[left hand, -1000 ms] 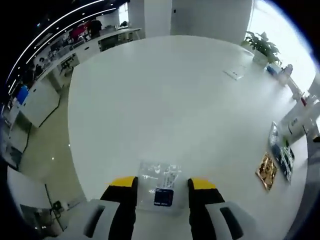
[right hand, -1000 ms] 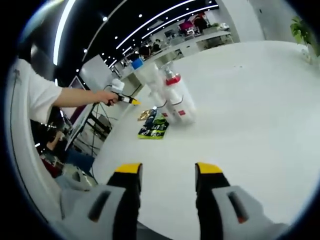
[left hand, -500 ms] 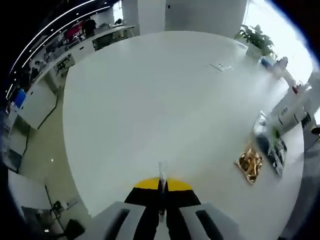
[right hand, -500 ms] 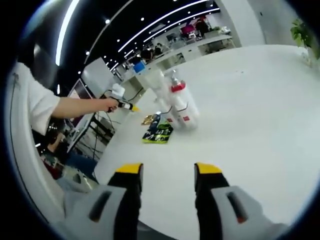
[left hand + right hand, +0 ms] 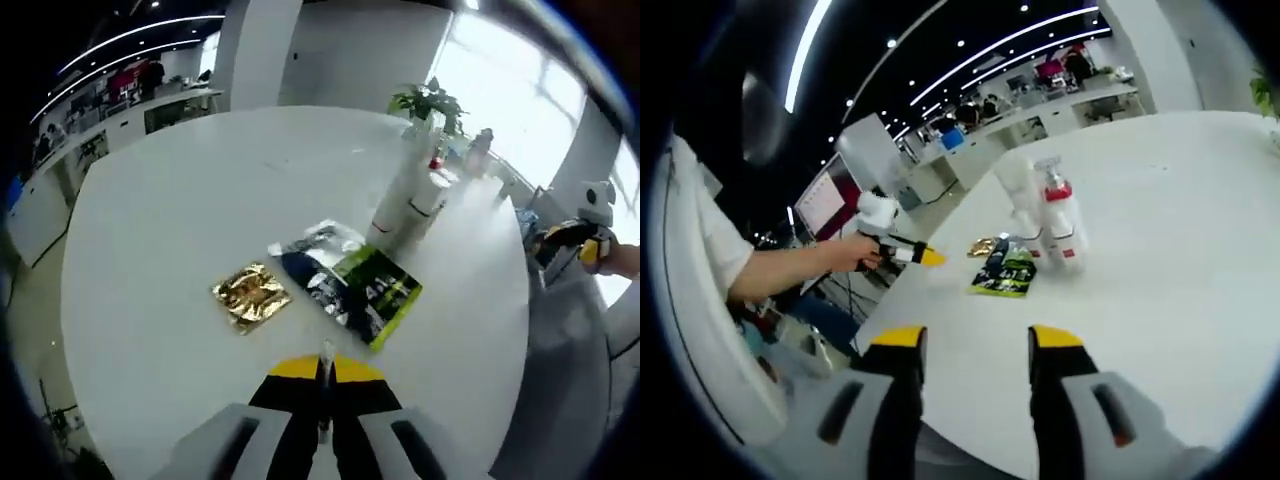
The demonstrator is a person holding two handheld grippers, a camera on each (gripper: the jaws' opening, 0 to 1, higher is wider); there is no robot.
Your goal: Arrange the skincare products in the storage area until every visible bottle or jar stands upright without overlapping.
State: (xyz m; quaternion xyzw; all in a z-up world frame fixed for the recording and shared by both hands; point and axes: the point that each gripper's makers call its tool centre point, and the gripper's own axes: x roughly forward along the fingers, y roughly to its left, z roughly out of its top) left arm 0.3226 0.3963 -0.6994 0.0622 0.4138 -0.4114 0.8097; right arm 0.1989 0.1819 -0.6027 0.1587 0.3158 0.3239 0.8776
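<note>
The step in hand appears to be a carry: the left claw point(image 5: 322, 372) is clenched on a thin clear sachet point(image 5: 325, 352), seen edge-on as a pale sliver rising between the closed yellow tips, and it is held above the white bench point(image 5: 150, 220), facing the group of skincare products. That group lies ahead of it: a gold sachet point(image 5: 250, 293) flat on the bench, a green-and-black packet point(image 5: 365, 292) just beside it that seems to overlap a silvery packet point(image 5: 315, 240), and behind these the white bottles point(image 5: 405, 200), standing upright close together, one with a red collar. The next move probably calls for setting the held sachet down on a bare patch near the group without covering any packet; the overlapping packets would then need separating. The right claw point(image 5: 965, 340) is released, jaws apart and holding nothing, poised over the near edge of the bench and aimed at the same bottles point(image 5: 1045, 215) and packets point(image 5: 1005, 272). In the right gripper view the person's left hand point(image 5: 855, 255) reaches forward, forearm extended and level, carrying the left claw point(image 5: 925, 256) toward the products from the bench's edge.
</note>
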